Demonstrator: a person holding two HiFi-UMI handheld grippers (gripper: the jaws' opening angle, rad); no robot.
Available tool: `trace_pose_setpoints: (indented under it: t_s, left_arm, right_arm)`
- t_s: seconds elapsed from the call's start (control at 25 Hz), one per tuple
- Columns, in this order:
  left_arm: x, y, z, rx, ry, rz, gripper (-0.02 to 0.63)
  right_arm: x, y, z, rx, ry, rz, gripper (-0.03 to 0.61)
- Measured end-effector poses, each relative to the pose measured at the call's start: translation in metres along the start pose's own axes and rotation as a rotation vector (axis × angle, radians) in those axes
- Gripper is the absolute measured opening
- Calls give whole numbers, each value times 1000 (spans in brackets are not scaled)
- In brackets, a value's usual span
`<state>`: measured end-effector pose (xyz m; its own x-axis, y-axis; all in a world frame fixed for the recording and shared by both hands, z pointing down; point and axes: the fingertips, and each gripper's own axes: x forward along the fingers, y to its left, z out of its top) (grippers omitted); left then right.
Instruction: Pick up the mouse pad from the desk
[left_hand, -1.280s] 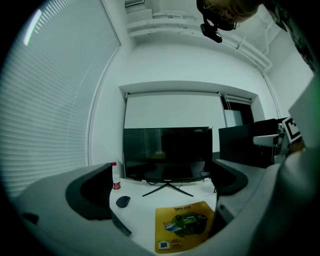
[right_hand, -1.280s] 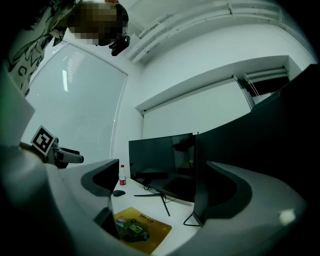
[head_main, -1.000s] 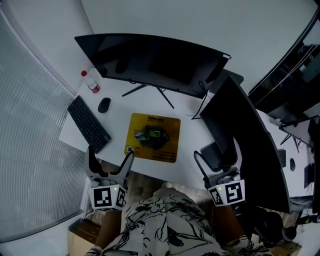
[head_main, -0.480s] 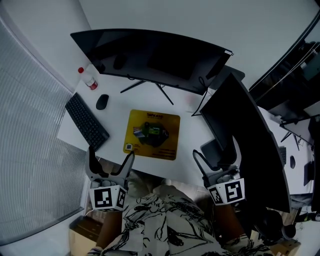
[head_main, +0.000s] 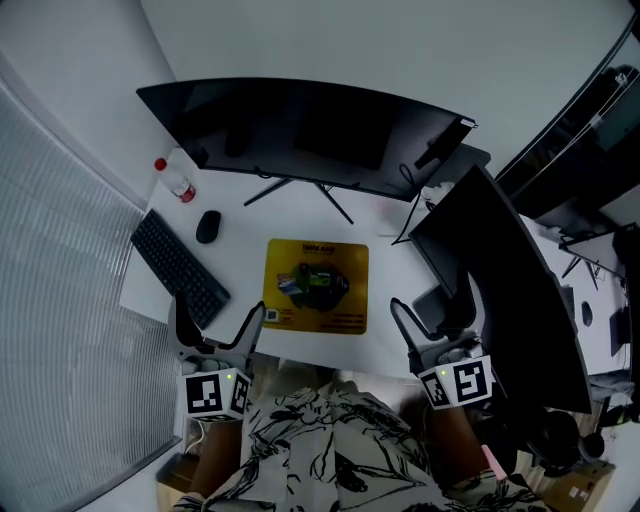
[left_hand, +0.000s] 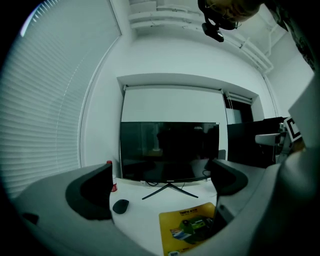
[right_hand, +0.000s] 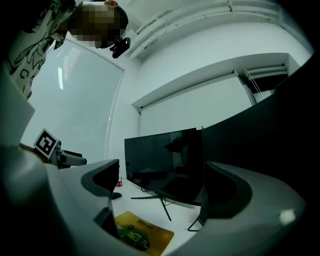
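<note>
The yellow mouse pad (head_main: 316, 286) with a dark green print lies flat on the white desk (head_main: 390, 300), in front of the wide monitor. It also shows low in the left gripper view as the mouse pad (left_hand: 192, 225) and in the right gripper view as the mouse pad (right_hand: 142, 232). My left gripper (head_main: 212, 320) hangs open at the desk's near edge, left of the pad and off it. My right gripper (head_main: 432, 318) is open too, at the near edge to the pad's right. Nothing sits between either pair of fingers.
A wide monitor (head_main: 300, 130) on a thin stand fills the back of the desk. A second dark monitor (head_main: 505, 300) stands at the right. A black keyboard (head_main: 180, 268), a black mouse (head_main: 207, 227) and a red-capped bottle (head_main: 174, 179) are at the left. Window blinds run along the left.
The head view has shifted a little, so the desk and pad sit slightly lower and to the right in frame. Both grippers stay open at the near edge.
</note>
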<state>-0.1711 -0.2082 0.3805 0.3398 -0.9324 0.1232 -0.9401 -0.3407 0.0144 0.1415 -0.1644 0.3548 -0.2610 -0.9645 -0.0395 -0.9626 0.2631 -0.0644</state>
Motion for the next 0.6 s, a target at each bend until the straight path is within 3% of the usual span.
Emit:
trace_pose_setpoints:
  t_s: [0.6]
  left_arm:
    - [81, 25, 12, -16, -7, -128, 601]
  right_arm:
    - [49, -4, 14, -31, -24, -136, 531]
